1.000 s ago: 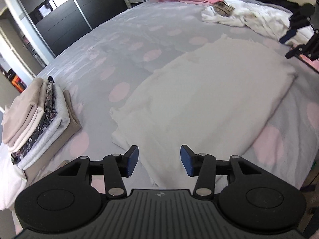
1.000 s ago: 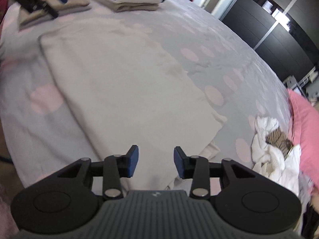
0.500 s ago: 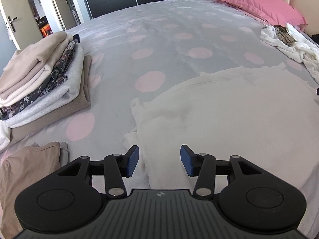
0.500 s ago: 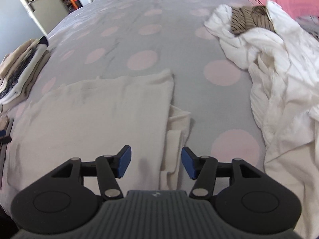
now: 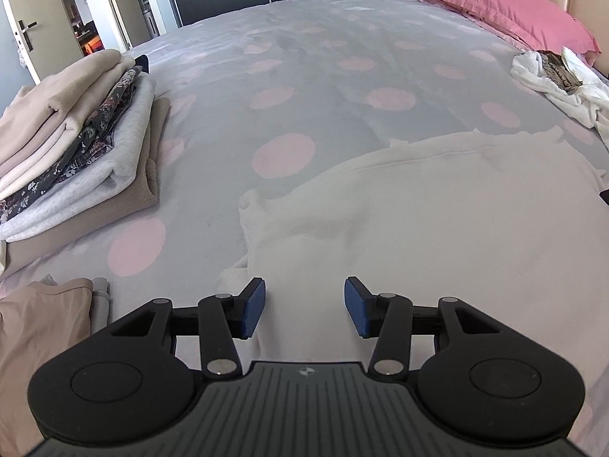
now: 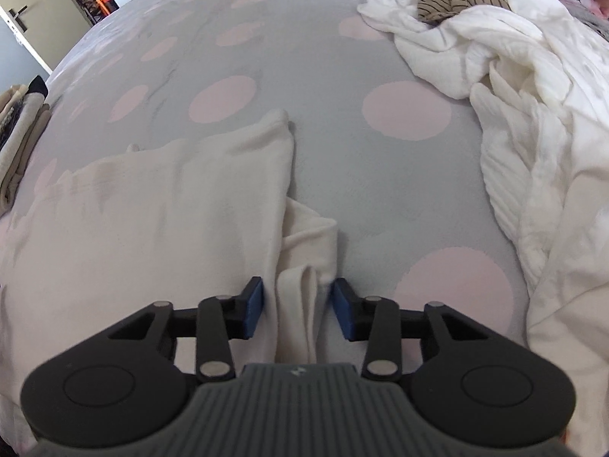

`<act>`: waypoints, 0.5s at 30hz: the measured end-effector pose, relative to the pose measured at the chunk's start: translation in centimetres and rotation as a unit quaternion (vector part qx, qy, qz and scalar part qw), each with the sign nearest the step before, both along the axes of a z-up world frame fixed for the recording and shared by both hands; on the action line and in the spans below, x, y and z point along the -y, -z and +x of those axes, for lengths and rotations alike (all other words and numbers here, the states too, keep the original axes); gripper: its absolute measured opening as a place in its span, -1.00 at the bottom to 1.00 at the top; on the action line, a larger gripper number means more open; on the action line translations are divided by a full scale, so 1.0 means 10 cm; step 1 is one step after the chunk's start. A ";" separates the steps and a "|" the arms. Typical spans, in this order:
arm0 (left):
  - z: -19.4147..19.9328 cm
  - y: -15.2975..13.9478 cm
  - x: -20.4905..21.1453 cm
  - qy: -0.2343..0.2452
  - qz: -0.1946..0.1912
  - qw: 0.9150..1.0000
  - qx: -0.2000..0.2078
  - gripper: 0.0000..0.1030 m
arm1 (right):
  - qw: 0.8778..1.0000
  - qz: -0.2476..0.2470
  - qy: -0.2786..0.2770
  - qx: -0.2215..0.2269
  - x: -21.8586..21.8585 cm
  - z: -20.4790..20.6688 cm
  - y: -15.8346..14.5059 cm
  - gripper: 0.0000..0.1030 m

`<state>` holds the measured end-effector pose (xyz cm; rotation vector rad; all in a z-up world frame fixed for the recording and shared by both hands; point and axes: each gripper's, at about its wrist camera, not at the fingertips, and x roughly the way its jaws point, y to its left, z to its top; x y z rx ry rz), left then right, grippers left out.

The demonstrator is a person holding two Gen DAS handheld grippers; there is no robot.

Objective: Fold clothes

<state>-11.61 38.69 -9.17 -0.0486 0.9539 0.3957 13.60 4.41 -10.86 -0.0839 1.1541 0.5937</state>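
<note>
The left gripper [image 5: 304, 306] hangs released over a flat cream fleece garment [image 5: 437, 205]. The right gripper [image 6: 297, 306], also released, straddles its bunched edge [image 6: 304, 259].

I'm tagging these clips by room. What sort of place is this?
Most likely a home bedroom: a wide bed with a spotted cover, a pink pillow at its head, and a stack of folded clothes on it.

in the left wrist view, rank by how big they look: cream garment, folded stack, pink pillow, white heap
1. cream garment, though it lies nearest the camera
2. folded stack
3. pink pillow
4. white heap, partly cut off at the edge, so unsure against the pillow
</note>
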 end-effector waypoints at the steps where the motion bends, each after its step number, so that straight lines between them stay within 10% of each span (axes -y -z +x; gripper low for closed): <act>1: 0.00 0.00 0.00 -0.002 -0.001 1.000 -0.001 -0.14 | 1.000 -0.002 -0.006 0.002 -0.03 -0.02 0.00 -0.61; 15: -0.20 -0.11 -0.10 -0.019 -0.040 0.999 0.014 -0.50 | 0.996 0.075 0.017 -0.036 -0.36 -0.23 -0.73 -0.71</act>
